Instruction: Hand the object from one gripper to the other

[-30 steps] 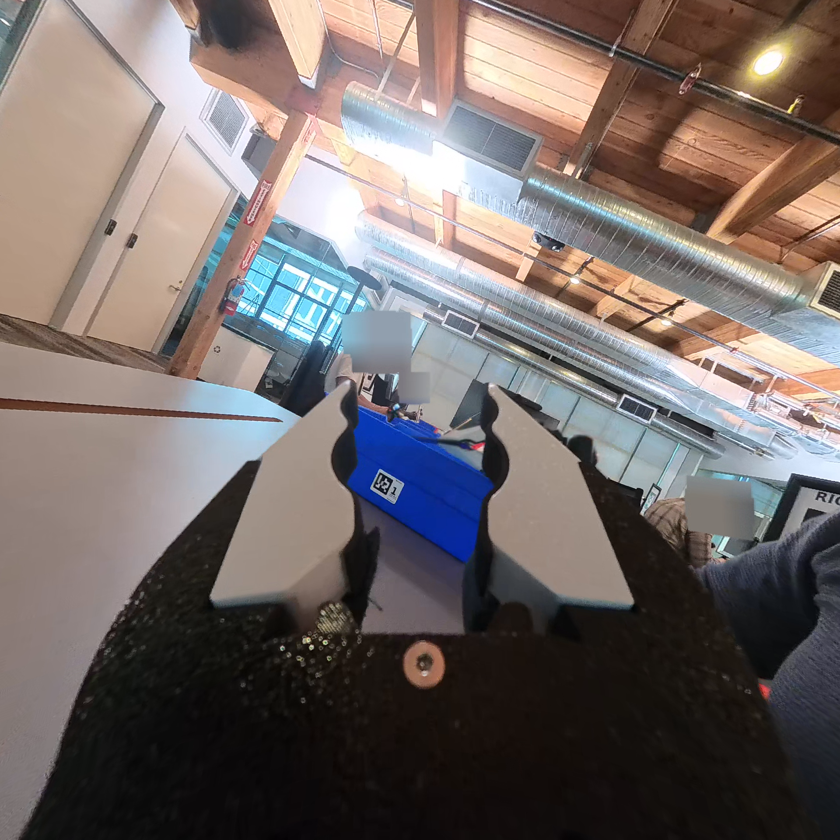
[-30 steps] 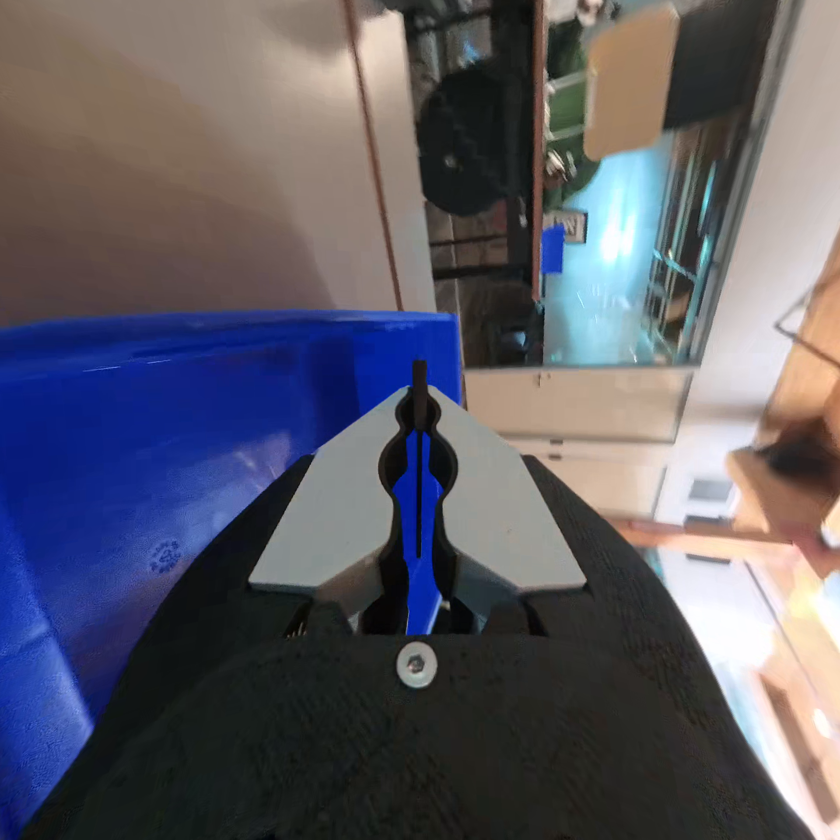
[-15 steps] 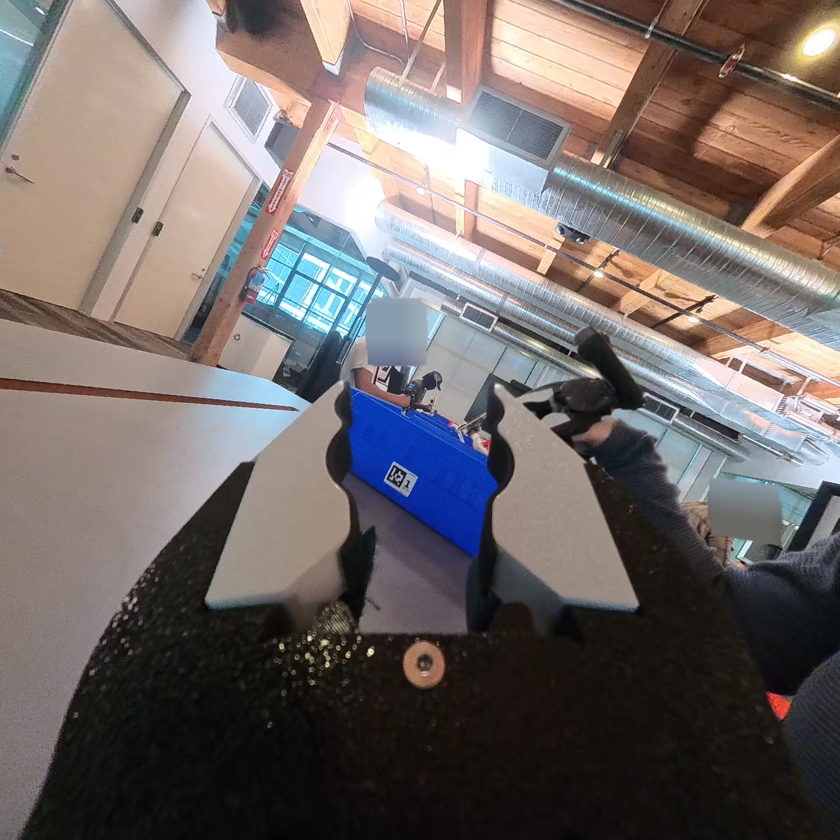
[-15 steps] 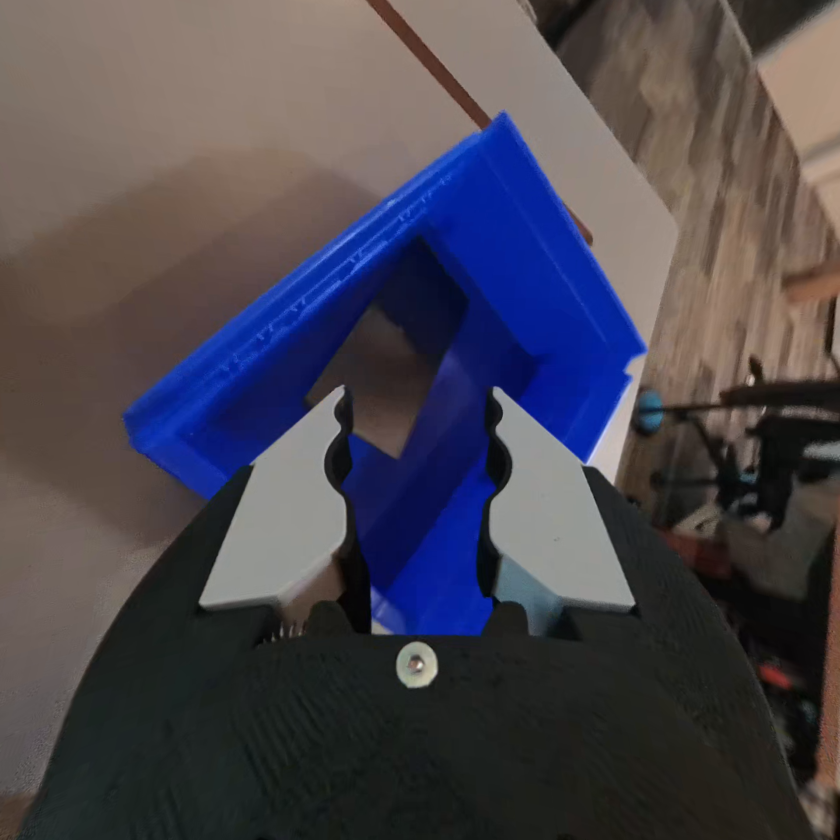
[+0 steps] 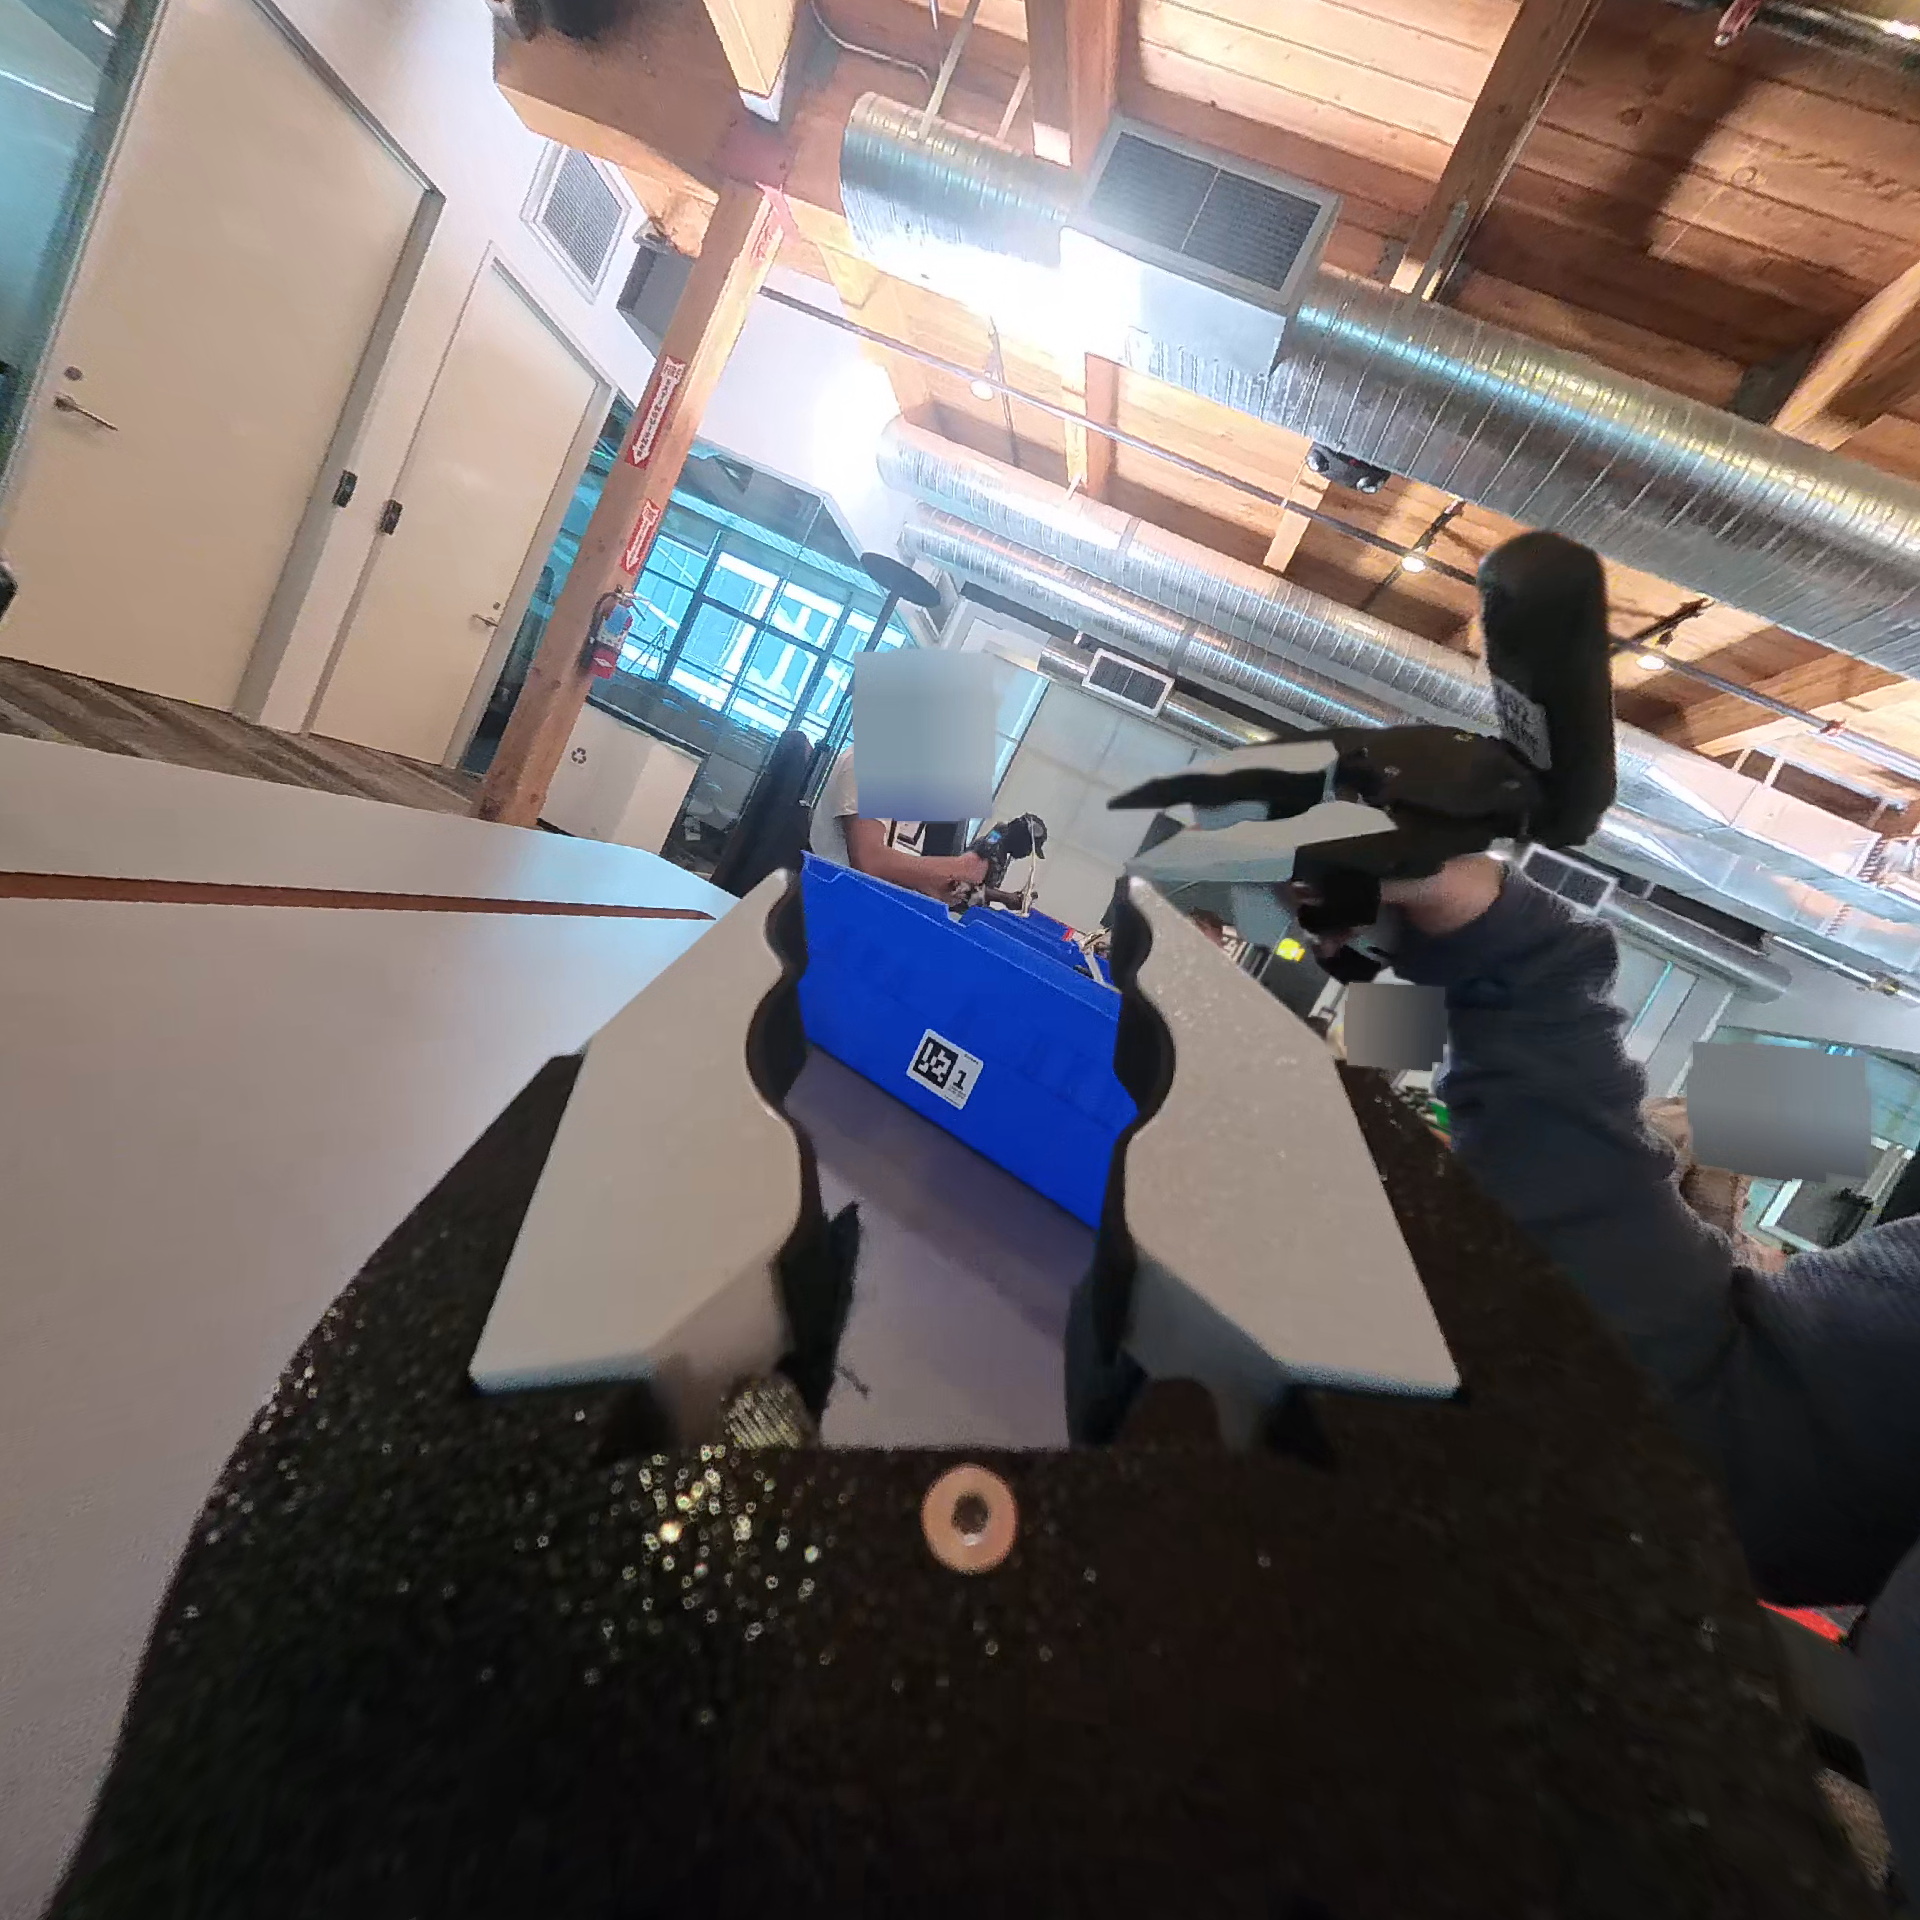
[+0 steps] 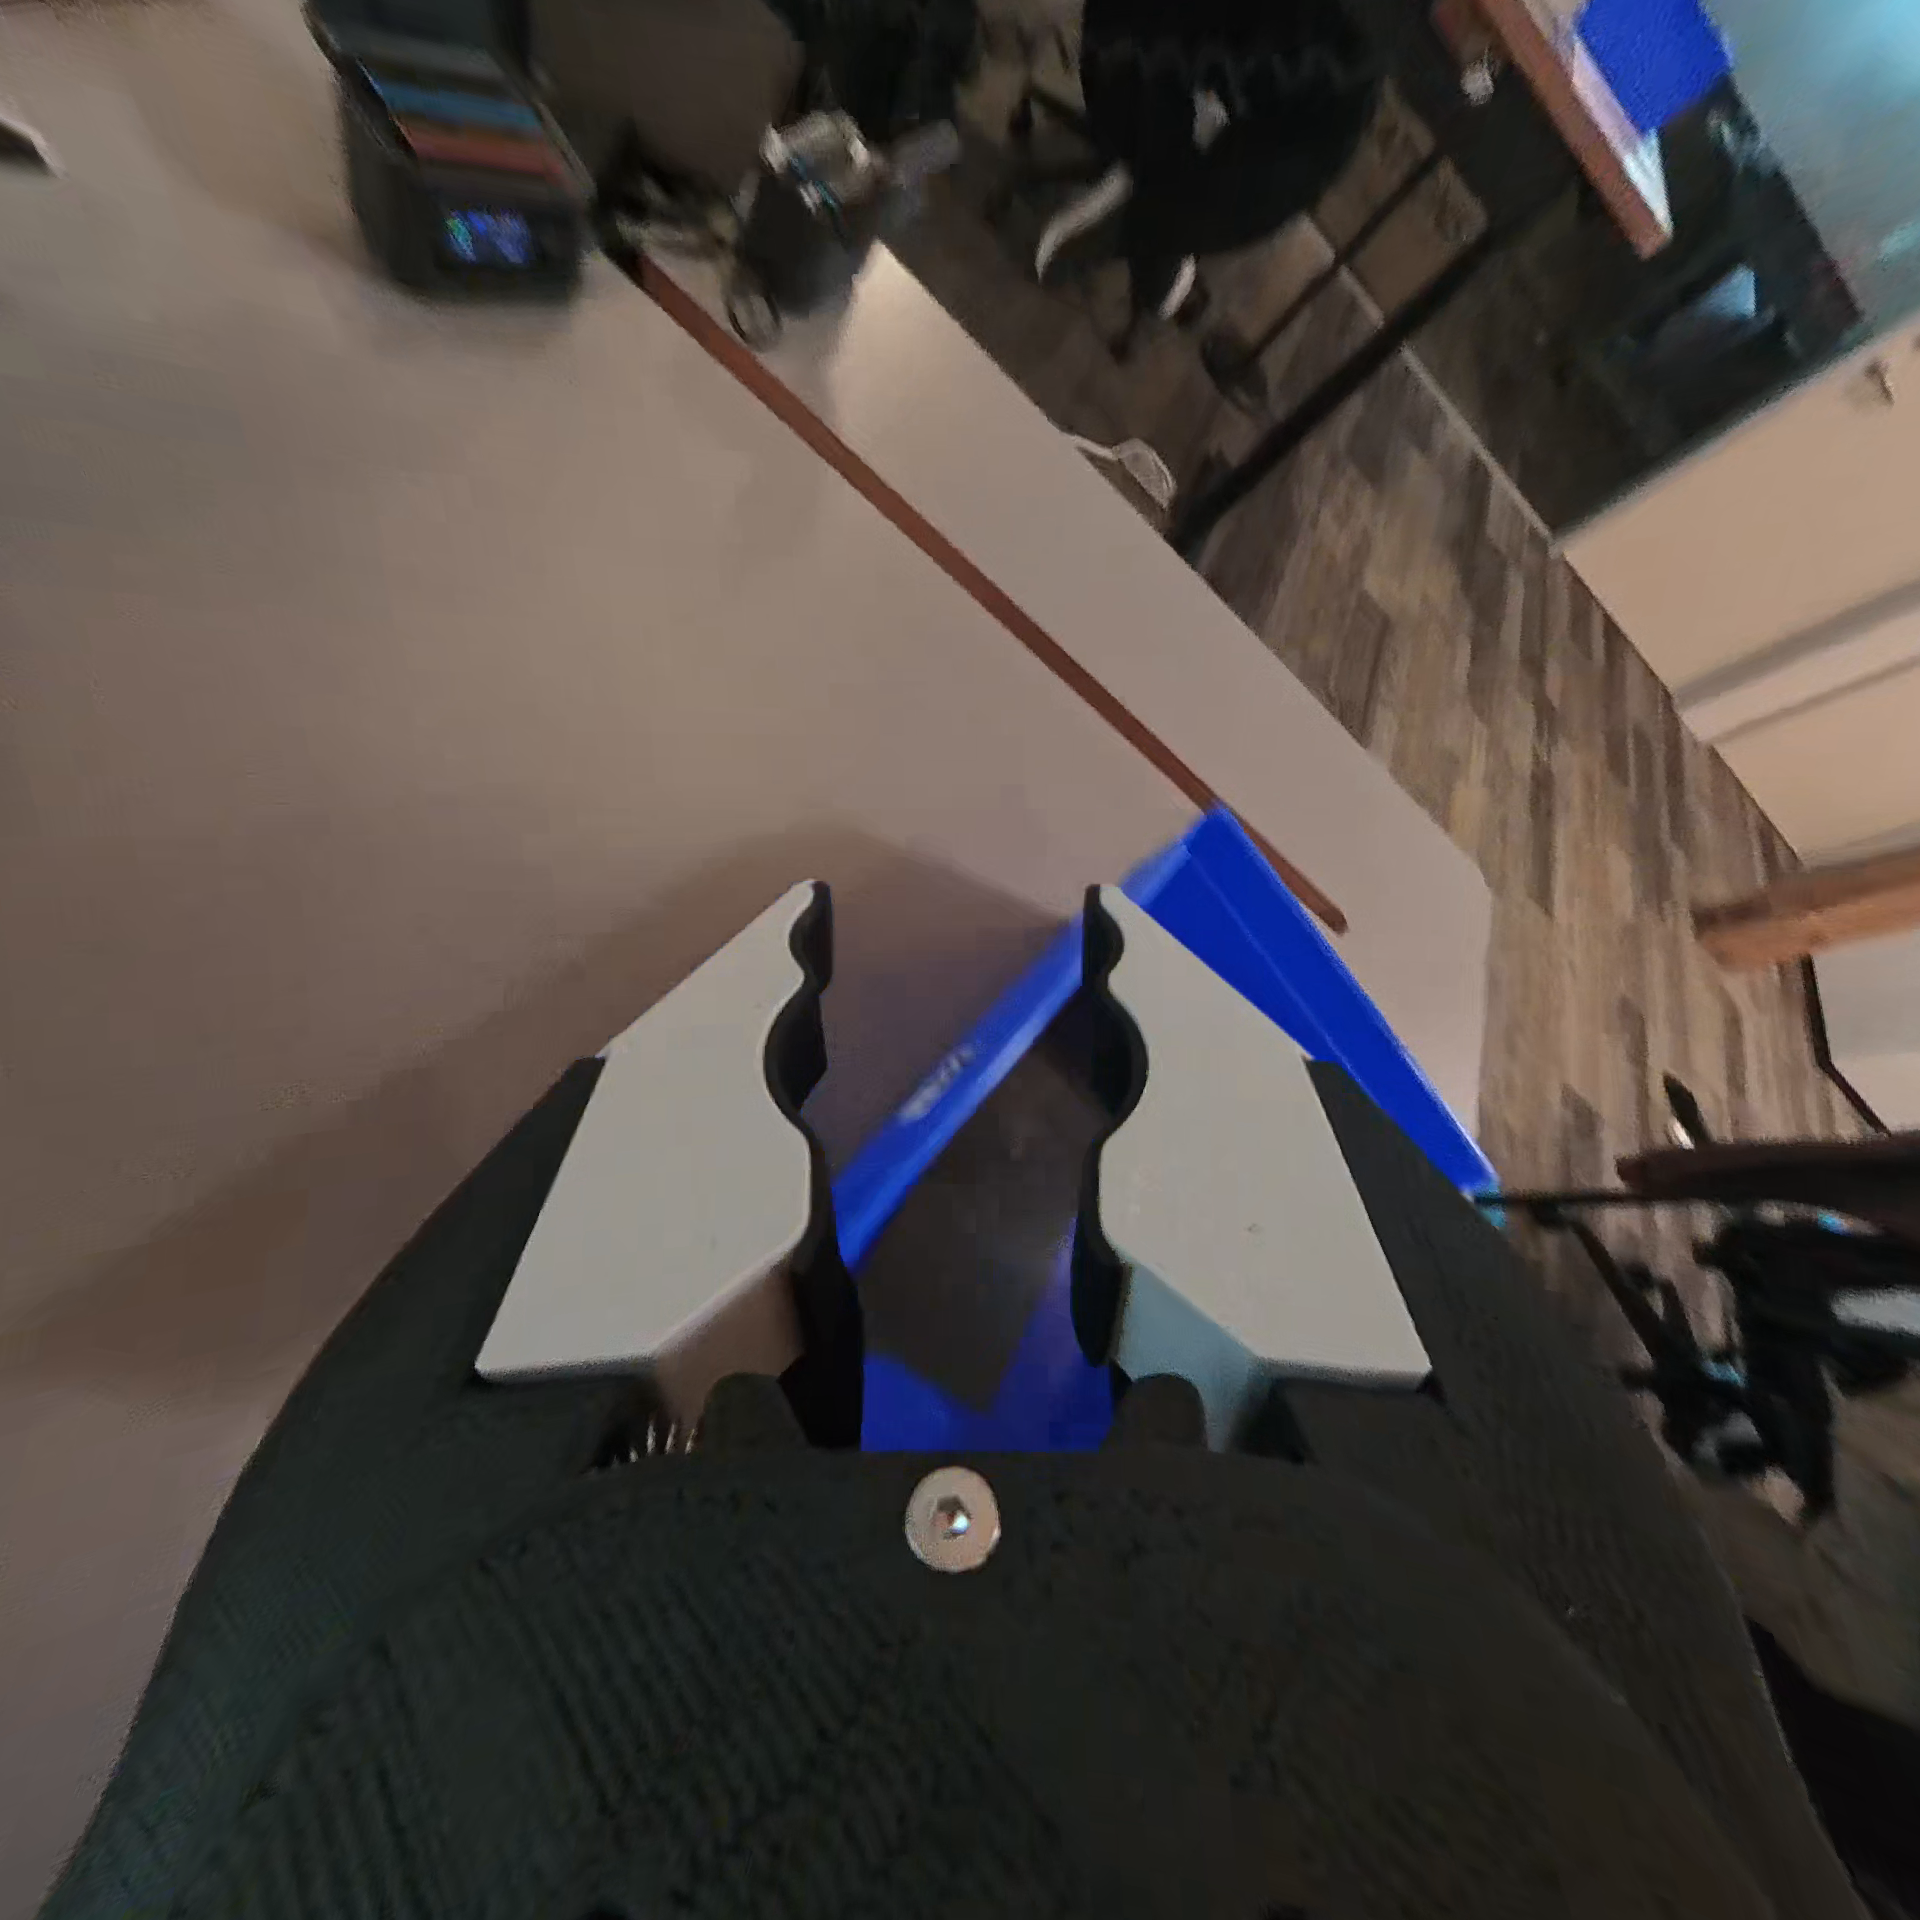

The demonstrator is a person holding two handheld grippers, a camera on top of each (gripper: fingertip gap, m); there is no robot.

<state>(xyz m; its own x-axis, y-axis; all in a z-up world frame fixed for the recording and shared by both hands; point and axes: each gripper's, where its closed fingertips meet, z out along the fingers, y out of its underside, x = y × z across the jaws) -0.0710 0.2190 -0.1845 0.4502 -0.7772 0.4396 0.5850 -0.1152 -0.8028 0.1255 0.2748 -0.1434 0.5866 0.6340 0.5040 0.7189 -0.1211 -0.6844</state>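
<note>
Above the blue bin (image 6: 1278, 997) on the counter (image 5: 260, 1039), right gripper (image 6: 956, 904), shut a second ago, now lifts open and empty; left gripper (image 5: 956, 904) waits open; the object is unseen, handover unstarted.

I see a blue bin (image 5: 966, 1023) near the table's (image 5: 260, 1039) far edge, a dark box (image 6: 457, 156) at another corner.
</note>
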